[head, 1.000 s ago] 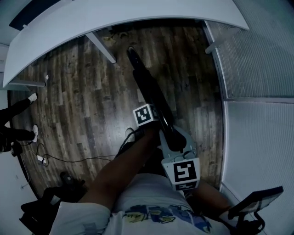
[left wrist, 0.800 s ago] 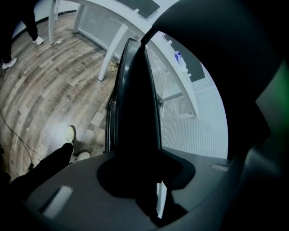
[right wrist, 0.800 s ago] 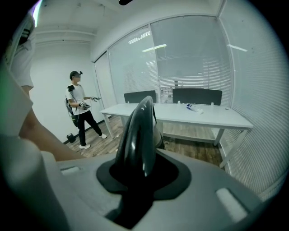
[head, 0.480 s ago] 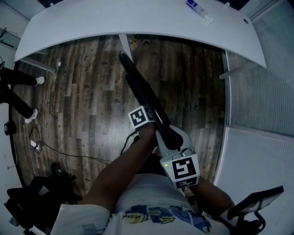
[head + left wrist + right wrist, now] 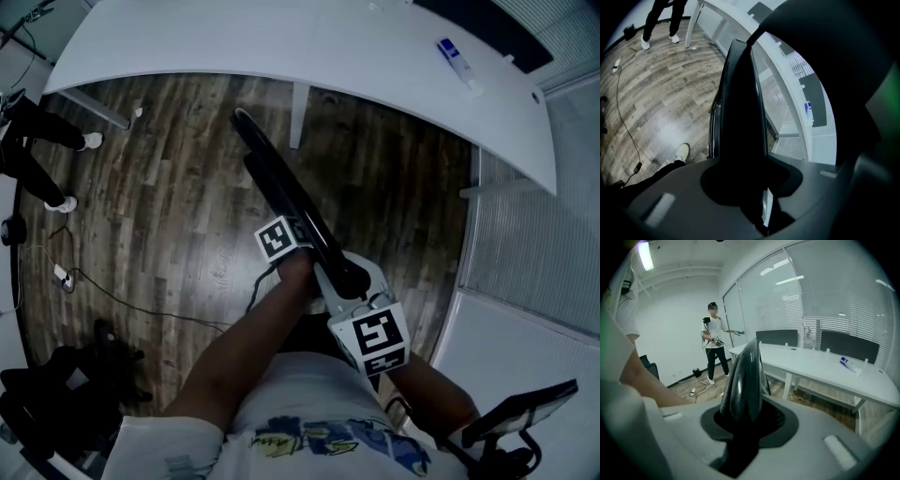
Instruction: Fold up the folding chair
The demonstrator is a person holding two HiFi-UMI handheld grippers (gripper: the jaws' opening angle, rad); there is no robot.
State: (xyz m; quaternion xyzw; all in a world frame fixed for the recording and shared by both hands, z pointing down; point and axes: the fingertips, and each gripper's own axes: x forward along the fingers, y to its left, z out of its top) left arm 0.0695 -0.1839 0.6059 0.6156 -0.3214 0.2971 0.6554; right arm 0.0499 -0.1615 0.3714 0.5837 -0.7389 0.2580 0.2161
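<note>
cable [image 5: 141,311] lies on wood floor [image 5: 178,216], tube [image 5: 458,66] on table [image 5: 309,42].

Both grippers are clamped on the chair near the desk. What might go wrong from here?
1. The chair is long and held at one end by the left gripper and right gripper; its far tip is close to the desk leg and may strike it.
2. The gripped edge looks smooth and rounded, so the chair could twist or slip.
3. A cable on the floor at left is a trip hazard.
</note>
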